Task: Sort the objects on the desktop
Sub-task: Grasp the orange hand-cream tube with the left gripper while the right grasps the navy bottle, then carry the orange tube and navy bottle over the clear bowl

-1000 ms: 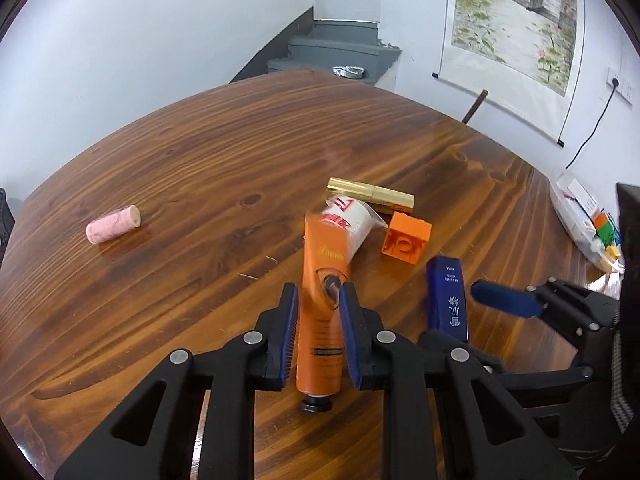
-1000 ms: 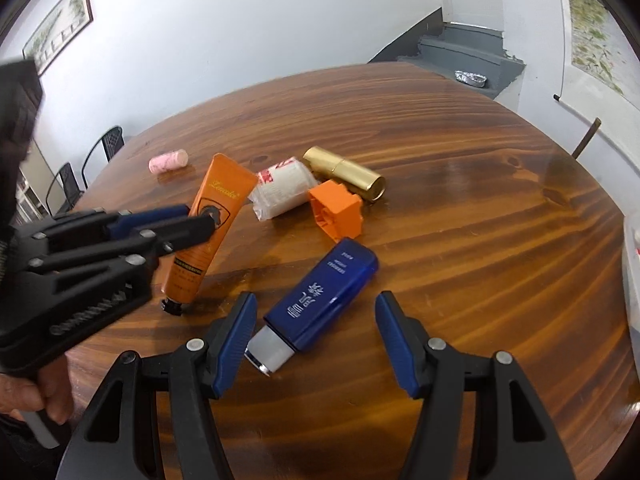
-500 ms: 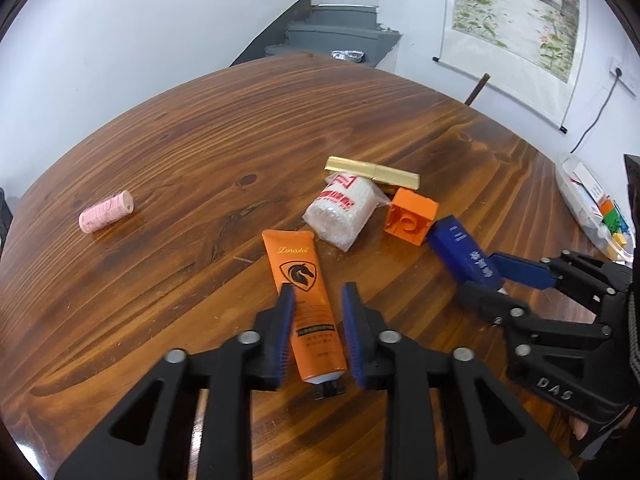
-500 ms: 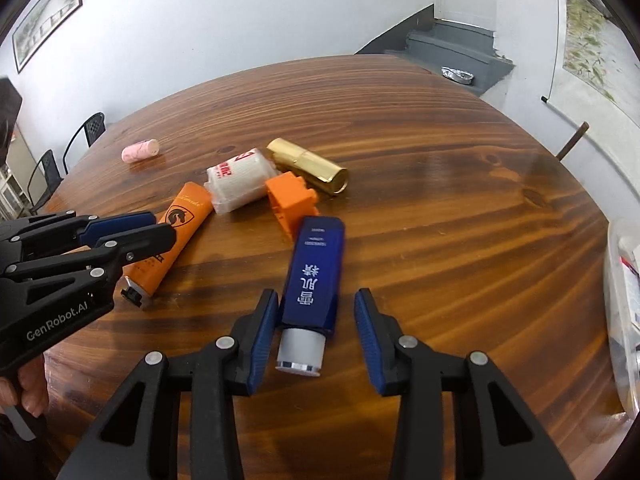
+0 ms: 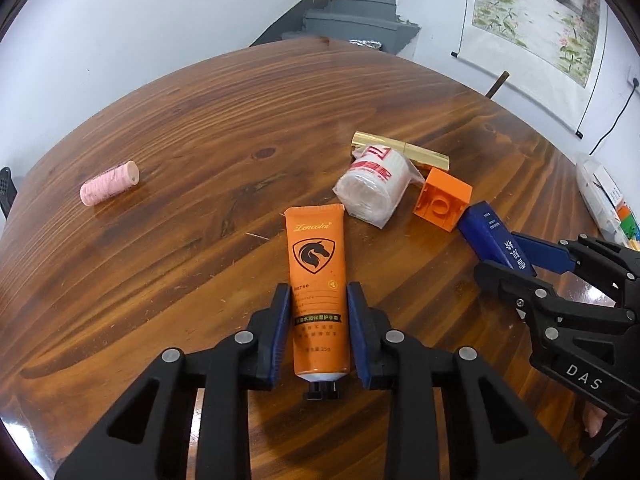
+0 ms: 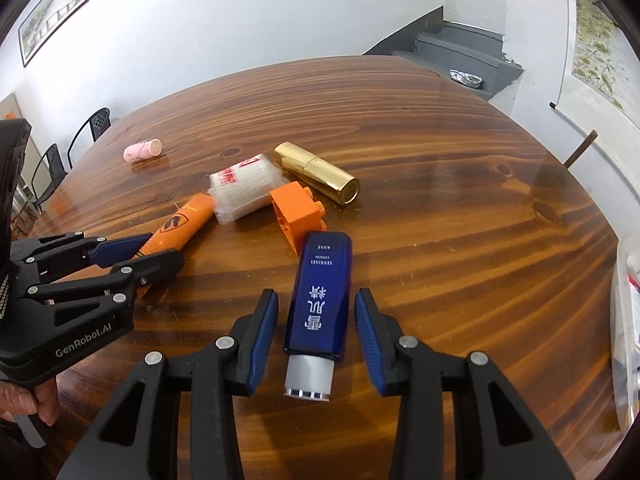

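On wooden table (image 5: 200,140) near its front edge: left gripper (image 5: 318,308) spread astride orange cream tube (image 5: 318,280); right gripper (image 6: 316,312) spread astride blue lotion bottle (image 6: 320,300).

Round wooden table (image 5: 240,128), dark brown with pronounced grain and a glossy finish showing reflections. Walls (image 5: 160,20) plain white. Grey steps (image 5: 356,24) rise at the far corner behind the table, with a crumpled foil item (image 6: 466,78) on a lower step. A hanging scroll painting (image 5: 532,12) occupies the wall to the right; a black cable (image 5: 616,116) runs below a wall socket. A framed picture (image 6: 54,12) hangs on the opposite wall. Black metal chairs (image 6: 86,130) stand at the table's far left edge.
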The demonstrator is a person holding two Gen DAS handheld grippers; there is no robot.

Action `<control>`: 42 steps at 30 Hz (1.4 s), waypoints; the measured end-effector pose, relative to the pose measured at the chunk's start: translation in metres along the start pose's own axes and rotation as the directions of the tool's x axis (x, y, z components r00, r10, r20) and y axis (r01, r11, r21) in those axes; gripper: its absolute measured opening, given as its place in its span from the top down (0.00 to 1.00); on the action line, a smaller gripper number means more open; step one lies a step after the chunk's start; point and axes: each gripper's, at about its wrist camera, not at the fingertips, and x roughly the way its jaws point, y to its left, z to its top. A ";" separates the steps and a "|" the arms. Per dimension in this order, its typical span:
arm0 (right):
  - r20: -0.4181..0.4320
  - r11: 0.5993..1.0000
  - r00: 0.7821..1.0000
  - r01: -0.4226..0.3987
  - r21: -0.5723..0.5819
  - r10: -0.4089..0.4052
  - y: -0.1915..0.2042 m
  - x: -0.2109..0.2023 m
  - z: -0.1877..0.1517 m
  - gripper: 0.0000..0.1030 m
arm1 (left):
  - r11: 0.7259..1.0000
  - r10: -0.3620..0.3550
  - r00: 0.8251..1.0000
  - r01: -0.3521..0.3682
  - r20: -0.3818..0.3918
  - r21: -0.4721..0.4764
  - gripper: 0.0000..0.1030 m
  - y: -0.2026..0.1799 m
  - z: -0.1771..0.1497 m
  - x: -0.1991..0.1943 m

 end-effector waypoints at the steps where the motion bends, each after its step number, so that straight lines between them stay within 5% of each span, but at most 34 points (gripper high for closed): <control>1: 0.000 1.000 1.000 -0.008 -0.001 0.008 0.000 0.000 0.000 0.61 | 1.000 0.003 1.000 -0.003 0.001 0.000 0.71 -0.001 -0.001 0.000; 3: 0.000 1.000 1.000 -0.019 0.000 0.019 -0.001 0.000 0.000 0.67 | 1.000 -0.006 1.000 0.006 0.001 -0.001 0.71 -0.002 -0.001 -0.001; 27: 0.138 0.982 0.990 -0.054 0.178 0.030 -0.070 -0.057 -0.028 0.68 | 0.988 -0.156 0.983 0.154 0.093 0.029 0.71 -0.069 0.008 -0.041; 42: 0.267 0.954 0.957 0.033 0.297 -0.116 -0.140 -0.126 -0.050 0.68 | 0.967 -0.247 0.965 0.240 0.085 0.087 0.71 -0.142 0.021 -0.041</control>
